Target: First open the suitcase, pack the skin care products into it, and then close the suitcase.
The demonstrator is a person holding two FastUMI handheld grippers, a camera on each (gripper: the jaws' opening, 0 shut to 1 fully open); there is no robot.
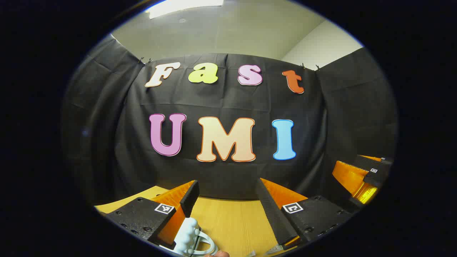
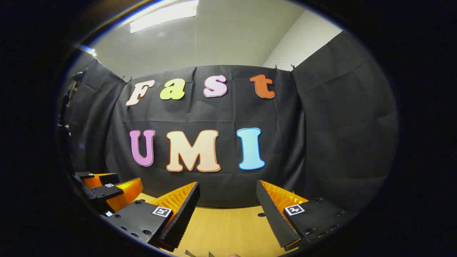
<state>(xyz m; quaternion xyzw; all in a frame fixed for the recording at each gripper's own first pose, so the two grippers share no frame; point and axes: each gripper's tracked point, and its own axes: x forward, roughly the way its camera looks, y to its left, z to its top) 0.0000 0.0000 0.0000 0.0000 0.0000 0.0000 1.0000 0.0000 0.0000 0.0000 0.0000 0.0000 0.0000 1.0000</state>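
Both views look level along their tongs, low over the worktop [image 1: 232, 221], toward the same cloth wall [image 2: 214, 114].

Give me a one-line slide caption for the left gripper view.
Left gripper open above the light wooden table, a white ridged plastic bottle top beside its left finger, right gripper alongside.

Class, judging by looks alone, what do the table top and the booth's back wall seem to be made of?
Table top: probably wood or wood-look laminate; pale yellow-brown with fine straight grain lines and a matte, even sheen. Back wall: black cloth, matte, showing creases and fold lines, clipped along its upper edge.
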